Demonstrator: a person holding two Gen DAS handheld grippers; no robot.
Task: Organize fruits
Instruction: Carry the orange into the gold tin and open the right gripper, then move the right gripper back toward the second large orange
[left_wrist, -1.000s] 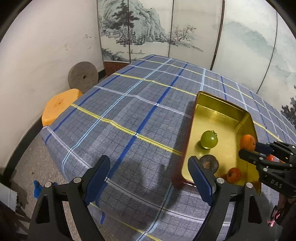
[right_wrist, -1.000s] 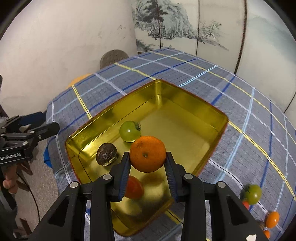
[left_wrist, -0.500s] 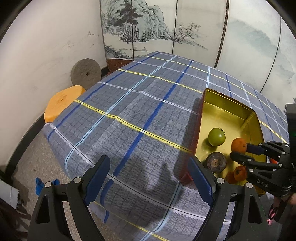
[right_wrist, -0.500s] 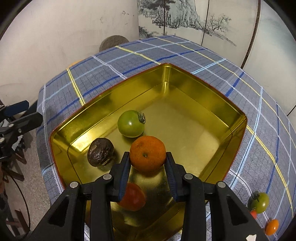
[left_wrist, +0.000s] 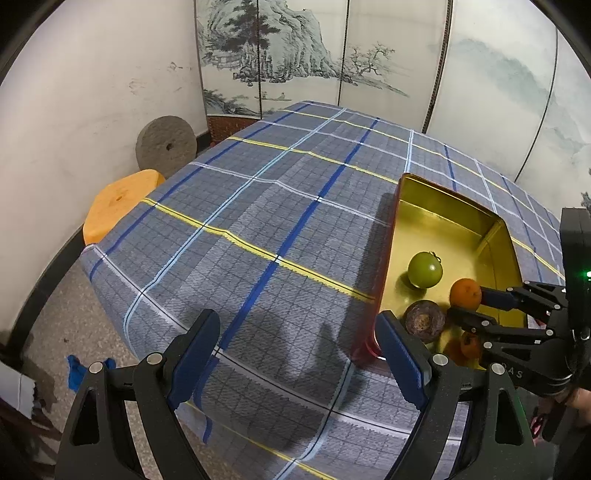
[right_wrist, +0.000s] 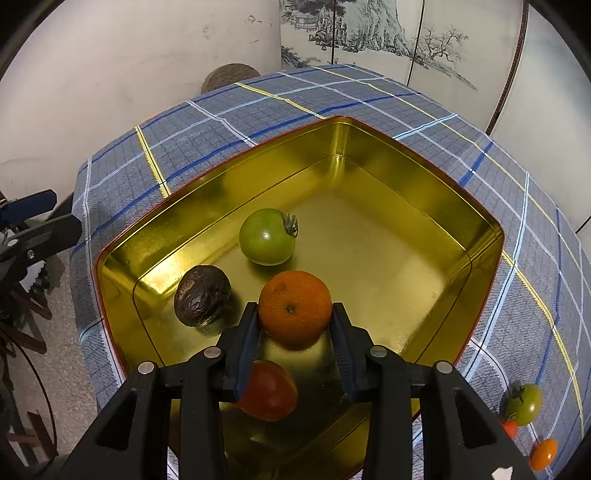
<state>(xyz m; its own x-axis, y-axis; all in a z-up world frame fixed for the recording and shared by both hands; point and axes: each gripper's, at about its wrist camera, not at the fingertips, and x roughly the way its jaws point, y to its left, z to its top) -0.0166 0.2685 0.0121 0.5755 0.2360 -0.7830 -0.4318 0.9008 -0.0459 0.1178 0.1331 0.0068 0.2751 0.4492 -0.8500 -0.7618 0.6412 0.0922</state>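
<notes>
My right gripper (right_wrist: 295, 328) is shut on an orange mandarin (right_wrist: 294, 306) and holds it low inside the gold tin tray (right_wrist: 406, 155). In the tray lie a green tomato (right_wrist: 266, 237), a dark wrinkled fruit (right_wrist: 202, 295) and a red tomato (right_wrist: 269, 391) under my fingers. The left wrist view shows the tray (left_wrist: 443, 192), the mandarin (left_wrist: 465, 293) and the right gripper (left_wrist: 476, 306). My left gripper (left_wrist: 299, 354) is open and empty over the cloth, just left of the tray's near corner.
The table has a blue plaid cloth (left_wrist: 258, 206). More small tomatoes, green (right_wrist: 524, 404), red (right_wrist: 510, 428) and orange (right_wrist: 543, 453), lie on the cloth right of the tray. An orange stool (left_wrist: 118, 203) and a millstone (left_wrist: 166, 146) stand beyond the table's left edge.
My right gripper has moved forward and down into the tray with the mandarin, which now sits beside the green tomato and the dark fruit. My left gripper has drifted left, still open.
</notes>
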